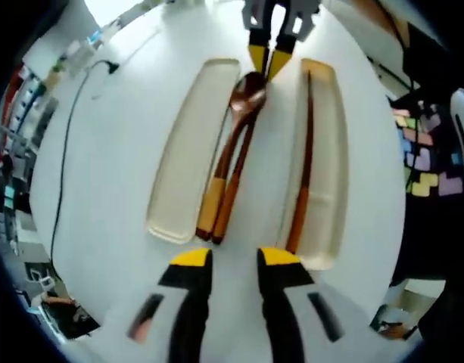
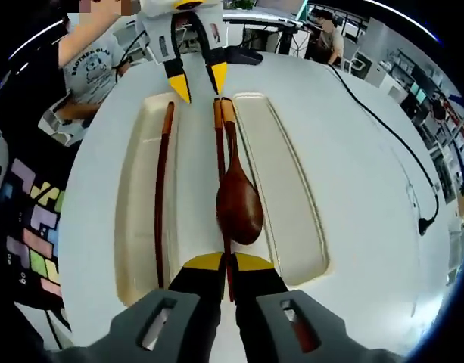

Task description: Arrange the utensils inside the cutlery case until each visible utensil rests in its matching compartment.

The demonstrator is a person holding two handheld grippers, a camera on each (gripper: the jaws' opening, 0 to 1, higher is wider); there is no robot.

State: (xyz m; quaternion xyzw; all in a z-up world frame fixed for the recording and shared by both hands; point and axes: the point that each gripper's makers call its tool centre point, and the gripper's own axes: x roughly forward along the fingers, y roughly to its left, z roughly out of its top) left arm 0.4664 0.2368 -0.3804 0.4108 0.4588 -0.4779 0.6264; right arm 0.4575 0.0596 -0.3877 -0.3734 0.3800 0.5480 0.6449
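On the white table [image 1: 103,189] lie two cream halves of the cutlery case [image 2: 284,181], side by side. One chopstick [image 2: 163,197] rests inside the far half. The wooden spoon [image 2: 238,198] and the second chopstick [image 2: 219,151] lie on the strip between the halves. The right tool [image 2: 227,263] is pinched narrow on that chopstick's tip, just beside the spoon bowl. The left tool [image 1: 235,257] hovers with jaws apart near the handle ends, holding nothing. I'd lift the chopstick clear without dragging the spoon, then lay it beside its mate.
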